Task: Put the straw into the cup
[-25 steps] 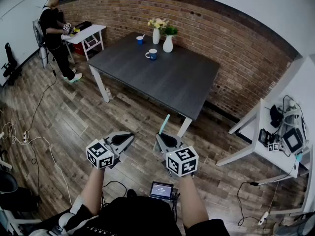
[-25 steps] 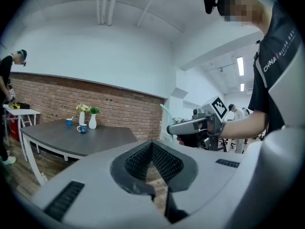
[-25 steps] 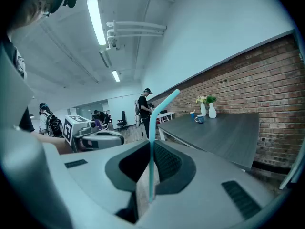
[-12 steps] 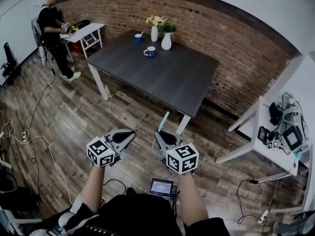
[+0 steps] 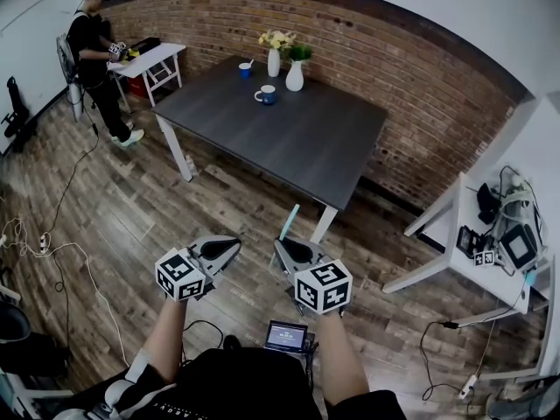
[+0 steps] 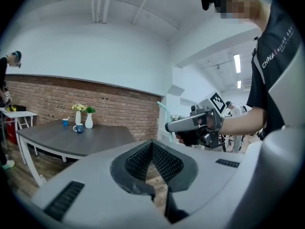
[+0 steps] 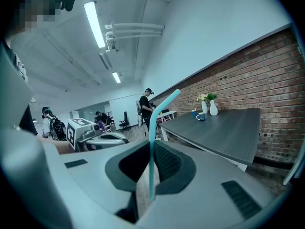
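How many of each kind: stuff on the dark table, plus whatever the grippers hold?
Vases: 2
Cups: 2
Straw, clamped in the right gripper: 1
Total: 5

My right gripper pinches the teal bendy straw upright, its bent tip leaning toward the dark table, where the blue mug stands upright, well apart.
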`<act>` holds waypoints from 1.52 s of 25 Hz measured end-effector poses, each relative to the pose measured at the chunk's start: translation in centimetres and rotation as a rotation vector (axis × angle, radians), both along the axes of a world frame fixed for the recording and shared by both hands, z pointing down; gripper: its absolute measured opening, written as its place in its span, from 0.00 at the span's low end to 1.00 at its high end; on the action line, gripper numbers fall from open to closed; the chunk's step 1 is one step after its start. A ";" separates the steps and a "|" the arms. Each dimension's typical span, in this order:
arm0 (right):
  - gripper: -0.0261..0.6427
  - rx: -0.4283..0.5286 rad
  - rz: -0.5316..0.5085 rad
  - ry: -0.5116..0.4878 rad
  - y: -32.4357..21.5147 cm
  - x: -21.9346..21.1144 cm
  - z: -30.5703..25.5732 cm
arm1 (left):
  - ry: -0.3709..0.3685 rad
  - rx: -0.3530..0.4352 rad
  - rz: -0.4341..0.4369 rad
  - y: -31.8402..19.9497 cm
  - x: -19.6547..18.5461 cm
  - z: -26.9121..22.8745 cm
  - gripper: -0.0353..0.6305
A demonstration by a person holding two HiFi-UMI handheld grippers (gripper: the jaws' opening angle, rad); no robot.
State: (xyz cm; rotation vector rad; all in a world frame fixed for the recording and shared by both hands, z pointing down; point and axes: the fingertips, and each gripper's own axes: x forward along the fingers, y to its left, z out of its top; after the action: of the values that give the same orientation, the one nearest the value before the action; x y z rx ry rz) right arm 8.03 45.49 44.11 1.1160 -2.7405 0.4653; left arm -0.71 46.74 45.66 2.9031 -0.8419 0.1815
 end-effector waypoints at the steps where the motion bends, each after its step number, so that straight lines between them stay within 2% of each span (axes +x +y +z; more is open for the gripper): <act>1: 0.09 0.000 -0.003 0.001 0.1 0.0 0.0 | -0.001 0.001 -0.001 0.0 0.0 0.0 0.06; 12: 0.09 0.003 -0.010 0.000 0.5 0.6 -0.3 | -0.006 -0.001 -0.020 0.2 0.3 0.1 0.06; 32: 0.09 -0.020 -0.018 -0.039 -0.3 7.5 1.1 | -0.030 -0.031 -0.048 0.4 6.3 1.5 0.06; 38: 0.09 -0.036 -0.026 -0.040 -1.2 8.0 2.1 | -0.035 -0.062 -0.057 -0.2 6.5 2.7 0.06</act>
State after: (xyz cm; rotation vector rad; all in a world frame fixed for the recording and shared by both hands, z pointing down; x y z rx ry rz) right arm 16.07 44.24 46.17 1.0727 -2.7654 0.5372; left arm 5.83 46.52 48.40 2.8226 -0.9062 0.2496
